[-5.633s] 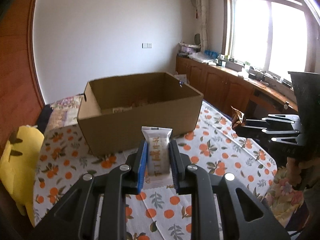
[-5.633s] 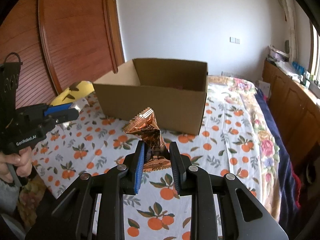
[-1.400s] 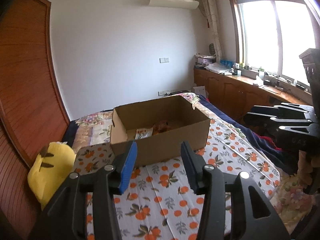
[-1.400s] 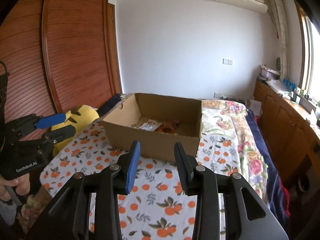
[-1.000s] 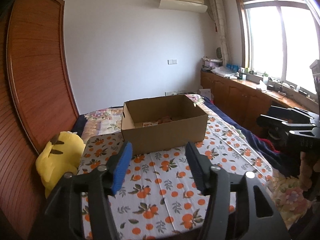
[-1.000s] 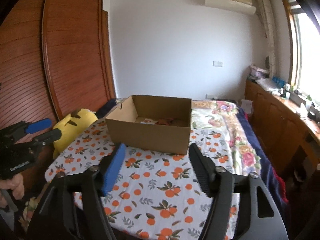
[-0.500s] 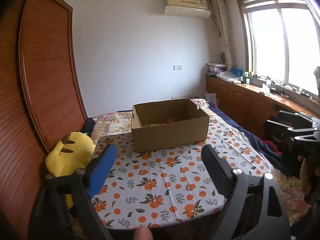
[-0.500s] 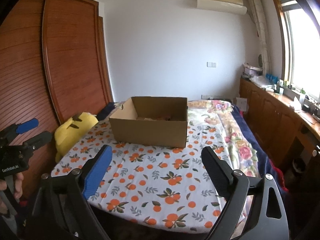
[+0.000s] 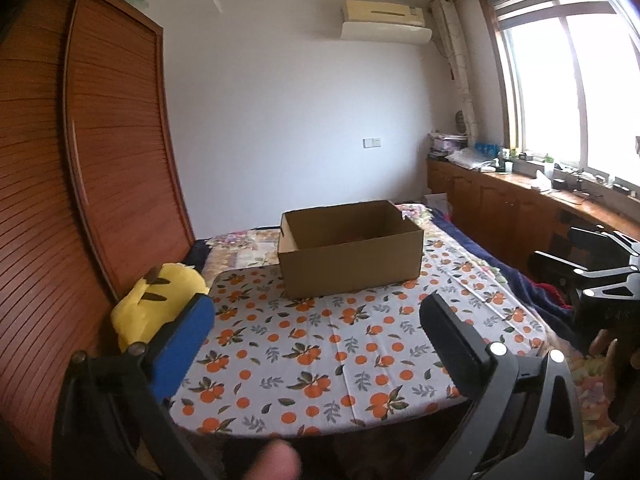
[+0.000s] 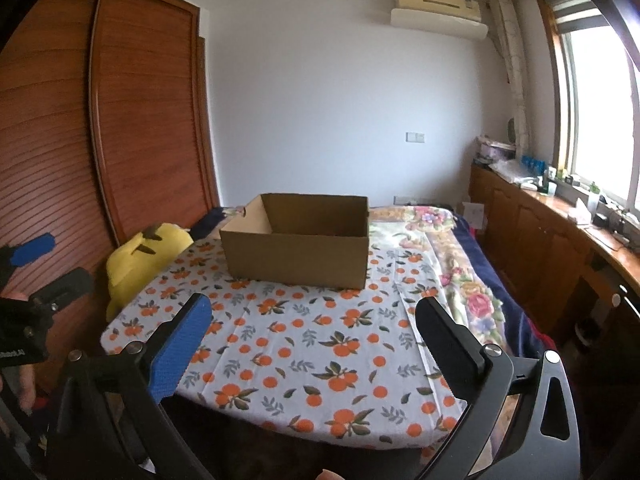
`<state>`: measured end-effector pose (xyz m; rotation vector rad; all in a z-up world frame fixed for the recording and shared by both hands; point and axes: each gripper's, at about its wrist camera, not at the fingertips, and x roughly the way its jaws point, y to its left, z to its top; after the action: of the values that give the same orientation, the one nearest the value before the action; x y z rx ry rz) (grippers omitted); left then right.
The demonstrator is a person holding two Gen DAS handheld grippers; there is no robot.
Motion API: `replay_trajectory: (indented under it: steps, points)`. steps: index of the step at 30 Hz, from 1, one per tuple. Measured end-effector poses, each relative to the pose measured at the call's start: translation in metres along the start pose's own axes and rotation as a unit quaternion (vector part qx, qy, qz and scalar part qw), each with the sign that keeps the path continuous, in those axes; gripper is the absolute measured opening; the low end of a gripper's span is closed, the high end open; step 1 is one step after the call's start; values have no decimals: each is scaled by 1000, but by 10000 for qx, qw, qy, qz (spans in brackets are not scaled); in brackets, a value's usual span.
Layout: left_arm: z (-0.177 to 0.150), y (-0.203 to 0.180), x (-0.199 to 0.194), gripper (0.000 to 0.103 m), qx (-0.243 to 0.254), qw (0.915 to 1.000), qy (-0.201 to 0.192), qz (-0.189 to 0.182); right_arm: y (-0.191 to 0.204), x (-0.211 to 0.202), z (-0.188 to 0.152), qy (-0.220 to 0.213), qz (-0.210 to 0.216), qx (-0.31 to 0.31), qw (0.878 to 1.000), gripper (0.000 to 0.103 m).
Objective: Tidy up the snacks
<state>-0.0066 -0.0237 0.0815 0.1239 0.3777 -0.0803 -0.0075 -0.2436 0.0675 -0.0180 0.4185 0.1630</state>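
Left tool (image 9: 316, 332) and right tool (image 10: 312, 330) both stand spread wide and empty, low in their frames, well back from the bed (image 9: 340, 344). Centre frame sits the cardboard box (image 9: 350, 254), open-topped, on the orange-print cloth (image 10: 320, 340). Its contents are barely visible over the near wall; no snacks lie on the cloth. Judged light but floppy-walled: take hold at a rim corner or the side hand-slot, not mid-panel.

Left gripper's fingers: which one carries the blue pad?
The left-hand finger, on the yellow plush side, has the blue pad; the right-hand finger is plain black.
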Motion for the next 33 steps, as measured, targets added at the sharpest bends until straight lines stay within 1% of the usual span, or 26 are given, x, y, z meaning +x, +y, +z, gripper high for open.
replay_trajectory:
  steps: [2, 4, 8, 11, 13, 18, 33]
  points:
    - [-6, 1, -3, 103, -93, 9999, -31, -46, -3, -2, -7, 15, -62, 79, 9999, 103]
    - [-12, 1, -3, 103, -117, 9999, 26, -72, -3, -2, -12, 52, -133, 79, 9999, 103]
    - [-19, 0, -4, 103, -93, 9999, 57, 64, -2, -5, -25, 63, -282, 36, 9996, 103]
    - [-25, 1, -1, 103, -157, 9997, 170, 45, -2, -8, -32, 10, -407, 53, 9992, 103]
    - [-29, 1, 2, 103, -132, 9996, 213, 121, -5, -7, -36, 55, -406, 100, 9991, 103]
    - [-36, 0, 6, 103, -135, 9994, 305, 126, -7, -6, -37, 21, -505, 79, 9987, 103]
    - [-36, 5, 2, 103, -153, 9994, 221, 201, -5, -4, -40, 59, -497, 71, 9987, 103]
